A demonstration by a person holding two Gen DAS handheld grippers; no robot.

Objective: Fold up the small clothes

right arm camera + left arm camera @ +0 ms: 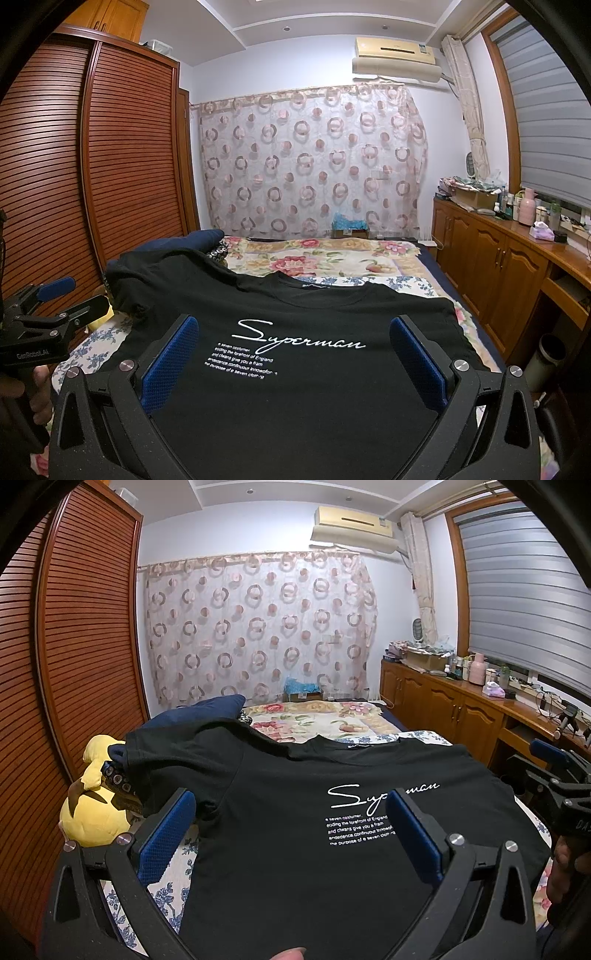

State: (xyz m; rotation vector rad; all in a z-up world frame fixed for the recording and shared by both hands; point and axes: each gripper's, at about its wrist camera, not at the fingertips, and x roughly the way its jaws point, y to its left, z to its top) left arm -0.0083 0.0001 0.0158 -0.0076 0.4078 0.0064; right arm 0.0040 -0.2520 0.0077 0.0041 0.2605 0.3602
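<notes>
Black T-shirt (295, 398) is lying flat on the floral bed (332, 262), and we are hovering left gripper (291, 834) and right gripper (295, 354) wide open, empty, aiming for the 9 o'clock sleeve (170, 753).

Matt black cloth T-shirt (295, 398), glossy wood wardrobe (129, 147)

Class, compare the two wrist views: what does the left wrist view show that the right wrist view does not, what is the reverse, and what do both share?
Only the left wrist view shows the yellow plush toy beside the shirt's left sleeve, and the right tool from outside.

Only the right wrist view shows the full "Superman" print unobstructed, the left tool from outside, and a bin by the cabinets.

Both show the black T-shirt spread flat on the floral bed, the circle-patterned curtain and the air conditioner.
</notes>
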